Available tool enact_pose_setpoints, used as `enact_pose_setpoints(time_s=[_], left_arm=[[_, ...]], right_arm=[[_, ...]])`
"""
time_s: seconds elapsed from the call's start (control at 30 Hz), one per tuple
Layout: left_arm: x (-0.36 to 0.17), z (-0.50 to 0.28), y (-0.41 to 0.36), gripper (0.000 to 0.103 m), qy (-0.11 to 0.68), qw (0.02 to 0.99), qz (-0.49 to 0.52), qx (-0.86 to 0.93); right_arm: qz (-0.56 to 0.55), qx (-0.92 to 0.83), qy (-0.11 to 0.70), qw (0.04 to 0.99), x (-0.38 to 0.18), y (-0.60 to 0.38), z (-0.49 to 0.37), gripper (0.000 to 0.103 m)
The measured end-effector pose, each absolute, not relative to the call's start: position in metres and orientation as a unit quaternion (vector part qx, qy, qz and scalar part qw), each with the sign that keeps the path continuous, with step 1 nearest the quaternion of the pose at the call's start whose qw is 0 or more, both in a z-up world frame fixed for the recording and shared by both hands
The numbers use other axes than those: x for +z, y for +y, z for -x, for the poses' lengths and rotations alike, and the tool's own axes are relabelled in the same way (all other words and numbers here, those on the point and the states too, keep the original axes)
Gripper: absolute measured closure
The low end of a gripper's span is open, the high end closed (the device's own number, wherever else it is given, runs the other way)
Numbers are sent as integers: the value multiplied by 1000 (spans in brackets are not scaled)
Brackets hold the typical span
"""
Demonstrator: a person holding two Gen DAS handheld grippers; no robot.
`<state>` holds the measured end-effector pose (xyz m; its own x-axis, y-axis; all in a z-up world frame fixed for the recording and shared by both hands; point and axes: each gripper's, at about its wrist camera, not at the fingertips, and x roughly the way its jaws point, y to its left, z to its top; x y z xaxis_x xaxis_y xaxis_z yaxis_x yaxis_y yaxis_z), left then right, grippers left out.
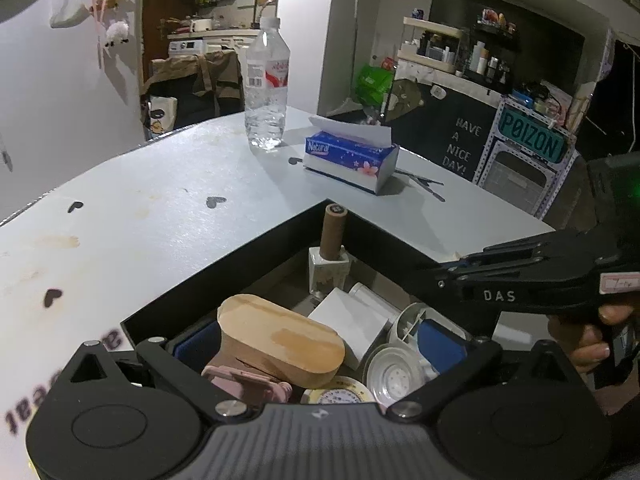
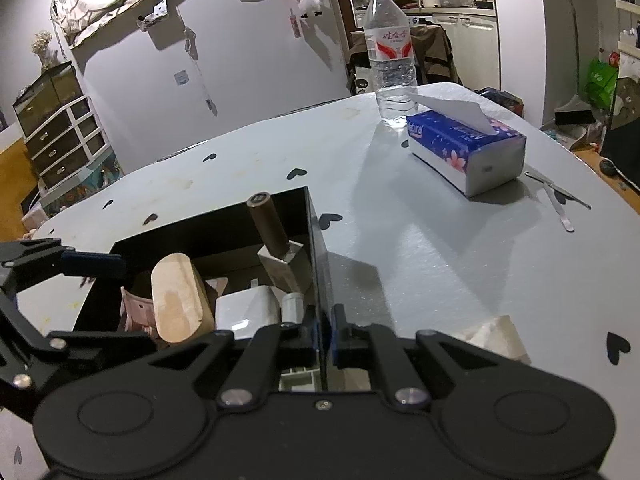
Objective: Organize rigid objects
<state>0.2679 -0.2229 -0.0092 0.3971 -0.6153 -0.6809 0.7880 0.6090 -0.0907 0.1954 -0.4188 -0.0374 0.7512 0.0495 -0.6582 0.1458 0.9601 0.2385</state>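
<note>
The left tool (image 1: 320, 344) stands fully spread over the black box (image 1: 248, 244), holding nothing. The right tool (image 2: 322, 336) is clenched on the box's right wall. Inside, a wooden block (image 1: 280, 336) lies with its long axis running left-far to right-near. Farther on the white surface (image 1: 160, 208) stand a water bottle (image 1: 267, 84) and a tissue pack (image 1: 348, 156).

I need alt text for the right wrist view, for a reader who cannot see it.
The right claw is shut on the side wall of a black box filled with small items, including a wooden block. Behind it, on the pale table, stand a water bottle and a tissue pack.
</note>
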Motion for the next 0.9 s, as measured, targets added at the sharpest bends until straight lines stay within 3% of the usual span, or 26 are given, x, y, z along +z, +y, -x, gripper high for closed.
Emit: enact_pose_setpoints(time_s=[0.57, 0.9], left_arm=[[16, -221, -200, 0, 304, 881, -81, -354], [23, -190, -181, 0, 267, 923, -60, -272]], right_arm=[[-153, -22, 349, 924, -37, -423, -193, 94], [-126, -18, 285, 950, -7, -413, -157, 76]])
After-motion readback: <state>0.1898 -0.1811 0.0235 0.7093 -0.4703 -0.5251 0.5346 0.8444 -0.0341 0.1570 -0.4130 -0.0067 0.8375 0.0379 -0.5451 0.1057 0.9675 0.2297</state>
